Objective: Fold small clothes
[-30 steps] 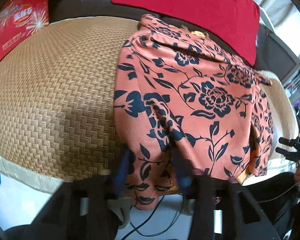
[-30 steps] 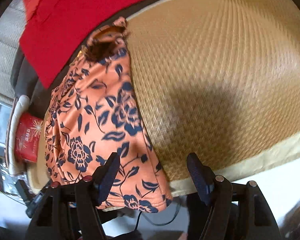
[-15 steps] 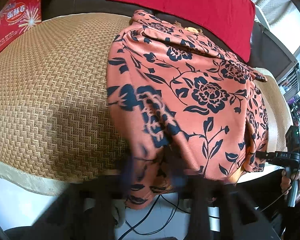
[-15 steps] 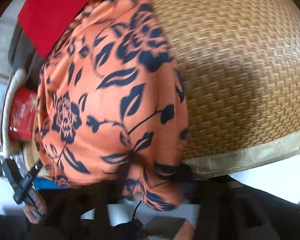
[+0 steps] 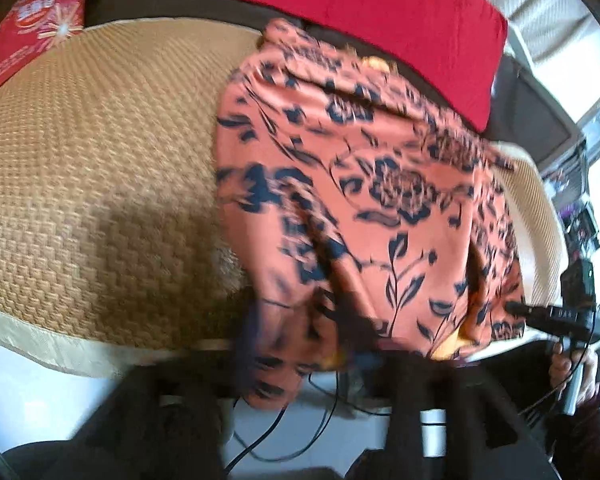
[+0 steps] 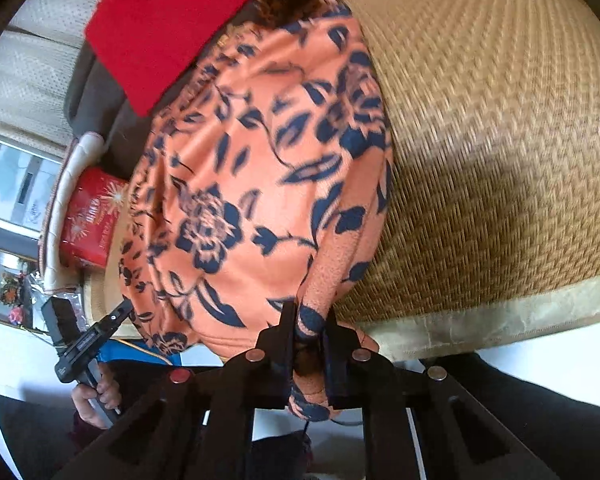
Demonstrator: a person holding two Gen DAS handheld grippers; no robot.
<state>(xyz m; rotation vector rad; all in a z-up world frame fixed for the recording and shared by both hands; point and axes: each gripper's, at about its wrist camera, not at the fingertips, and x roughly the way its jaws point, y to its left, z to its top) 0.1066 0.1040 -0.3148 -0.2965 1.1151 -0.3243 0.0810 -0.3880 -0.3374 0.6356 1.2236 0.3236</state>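
Observation:
An orange garment with dark blue flowers (image 5: 380,200) lies on a woven straw mat (image 5: 92,168), its near hem hanging over the mat's front edge. My left gripper (image 5: 304,340) is blurred and shut on the hem's left corner. In the right wrist view the same garment (image 6: 260,184) fills the middle, and my right gripper (image 6: 310,344) is shut on a bunched fold of its near right corner. The right gripper also shows in the left wrist view (image 5: 556,316), and the left gripper shows in the right wrist view (image 6: 96,332).
A red cloth (image 5: 372,20) lies behind the garment on a dark seat back. A red printed box (image 5: 32,32) sits at the far left, and shows in the right wrist view (image 6: 92,220). Cables (image 5: 300,420) hang below the mat's pale border (image 6: 500,320).
Both grippers moved in on the near hem and closed on it. The right gripper, open a second ago, now pinches a fold. The hem has lifted and bunched.

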